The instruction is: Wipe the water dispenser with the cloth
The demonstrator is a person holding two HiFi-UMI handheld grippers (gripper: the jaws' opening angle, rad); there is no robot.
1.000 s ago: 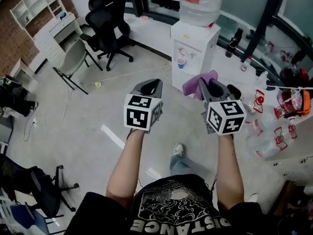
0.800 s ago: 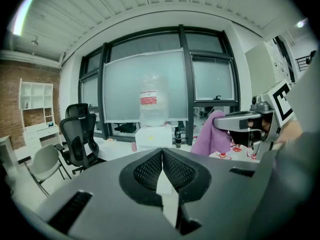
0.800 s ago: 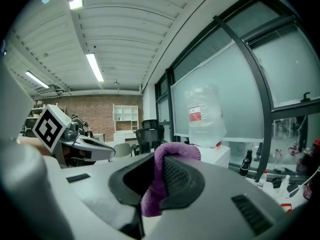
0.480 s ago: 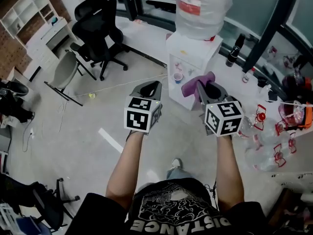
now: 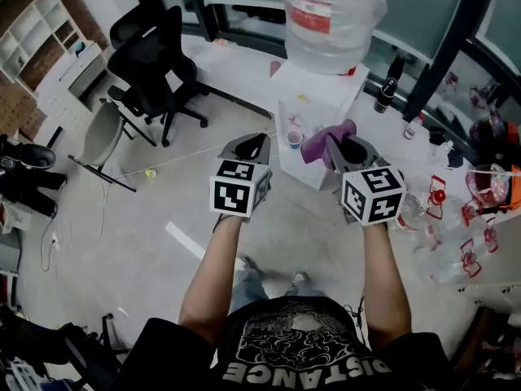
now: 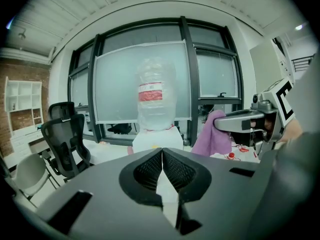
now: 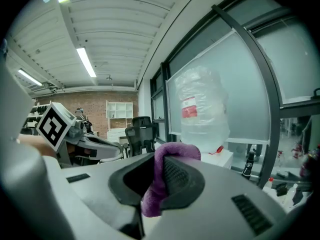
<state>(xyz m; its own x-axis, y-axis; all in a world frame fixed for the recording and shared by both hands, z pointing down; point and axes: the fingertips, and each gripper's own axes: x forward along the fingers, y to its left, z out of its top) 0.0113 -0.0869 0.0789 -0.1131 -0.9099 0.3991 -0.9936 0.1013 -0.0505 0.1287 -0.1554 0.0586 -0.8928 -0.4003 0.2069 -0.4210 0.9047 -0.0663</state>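
Approaching is judged the step in hand: the cloth [image 7: 172,151] is pinched in the right gripper [image 7: 157,176], short of the water dispenser [image 5: 317,96], the left gripper [image 6: 162,169] is clenched empty, and contact with its casing is required next.

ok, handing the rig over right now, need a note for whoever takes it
Left gripper: jaws together, empty, held beside the right one.
Right gripper: shut on the purple cloth.
Water dispenser: ahead of both grippers, bottle on top; the cloth is not touching it.
Done: cloth is in the grip.
Left: bring the cloth to the dispenser and wipe it.
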